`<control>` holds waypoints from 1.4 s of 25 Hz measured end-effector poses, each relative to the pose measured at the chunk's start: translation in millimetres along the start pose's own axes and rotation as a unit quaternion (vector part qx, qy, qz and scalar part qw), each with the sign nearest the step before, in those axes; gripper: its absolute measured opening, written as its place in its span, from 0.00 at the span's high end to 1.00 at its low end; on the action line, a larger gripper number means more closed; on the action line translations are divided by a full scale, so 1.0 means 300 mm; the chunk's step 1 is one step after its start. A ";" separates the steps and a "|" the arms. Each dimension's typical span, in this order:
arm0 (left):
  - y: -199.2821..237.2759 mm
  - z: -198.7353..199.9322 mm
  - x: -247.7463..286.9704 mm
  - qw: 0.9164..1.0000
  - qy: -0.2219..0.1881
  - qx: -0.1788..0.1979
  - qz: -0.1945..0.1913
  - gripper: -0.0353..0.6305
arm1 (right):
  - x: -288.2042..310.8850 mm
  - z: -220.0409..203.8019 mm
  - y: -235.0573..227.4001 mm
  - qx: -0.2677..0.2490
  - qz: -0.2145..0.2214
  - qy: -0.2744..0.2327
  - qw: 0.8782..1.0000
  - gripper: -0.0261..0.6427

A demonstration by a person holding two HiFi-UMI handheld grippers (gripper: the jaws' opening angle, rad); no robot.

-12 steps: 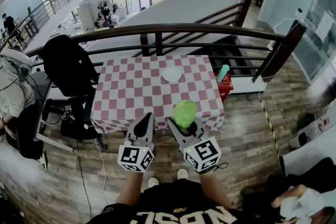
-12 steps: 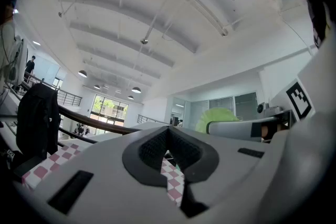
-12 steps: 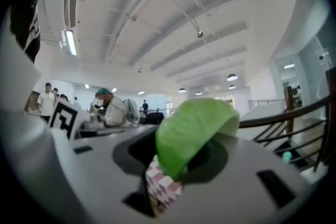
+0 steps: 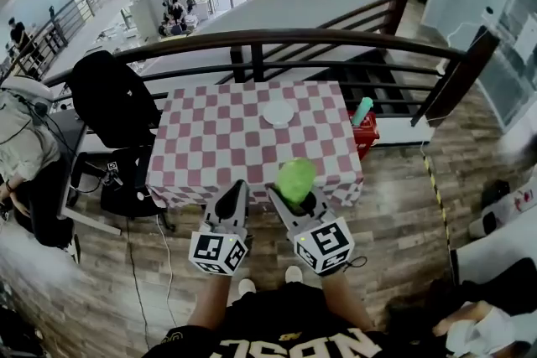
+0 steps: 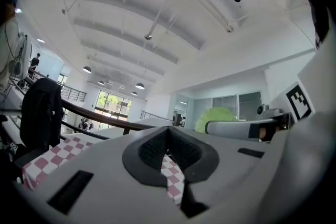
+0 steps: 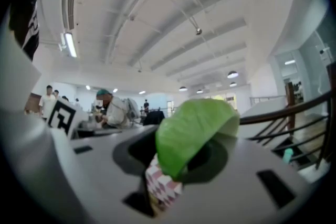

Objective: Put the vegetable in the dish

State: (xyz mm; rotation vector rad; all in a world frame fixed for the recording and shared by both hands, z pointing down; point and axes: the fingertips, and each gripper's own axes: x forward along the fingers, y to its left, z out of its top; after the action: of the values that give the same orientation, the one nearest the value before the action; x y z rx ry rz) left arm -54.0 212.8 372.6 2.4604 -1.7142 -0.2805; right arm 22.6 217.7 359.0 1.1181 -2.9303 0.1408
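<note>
A green leafy vegetable (image 4: 294, 179) sits clamped in my right gripper (image 4: 293, 195), held over the near edge of the checkered table (image 4: 201, 147). The right gripper view shows the same green vegetable (image 6: 195, 132) filling the space between the jaws. A small white dish (image 4: 278, 113) rests on the far part of the table, well beyond the vegetable. My left gripper (image 4: 232, 195) hangs beside the right one at the table's near edge, jaws shut with nothing in them; in the left gripper view its jaws (image 5: 169, 149) meet over the tablecloth.
A dark railing (image 4: 294, 38) runs behind the table with a stairwell past it. A black chair (image 4: 109, 101) with a coat stands at the table's left. A red box with a teal bottle (image 4: 361, 113) sits at the right edge. A person (image 4: 21, 147) stands far left.
Table and dish sit slightly lower in the head view; both grippers and the vegetable keep their places relative to me.
</note>
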 end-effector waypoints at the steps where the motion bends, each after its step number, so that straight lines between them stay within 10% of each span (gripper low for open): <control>1: -0.004 0.001 0.007 1.000 -0.001 0.003 0.001 0.92 | -0.004 0.001 -0.015 0.001 0.000 -0.001 1.000 0.75; 20: -0.085 -0.123 0.163 0.998 0.028 0.030 0.044 0.92 | -0.051 -0.053 -0.277 0.036 0.042 -0.008 0.998 0.75; 35: 0.339 -0.195 0.614 0.998 0.060 0.000 0.011 0.92 | 0.484 -0.126 -0.568 0.067 0.003 0.042 0.997 0.75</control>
State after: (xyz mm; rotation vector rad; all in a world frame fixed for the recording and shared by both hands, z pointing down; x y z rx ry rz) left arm -71.7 4.7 436.7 2.4049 -1.6906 -0.1271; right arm 26.5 -2.0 415.7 1.0902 -2.8869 0.3794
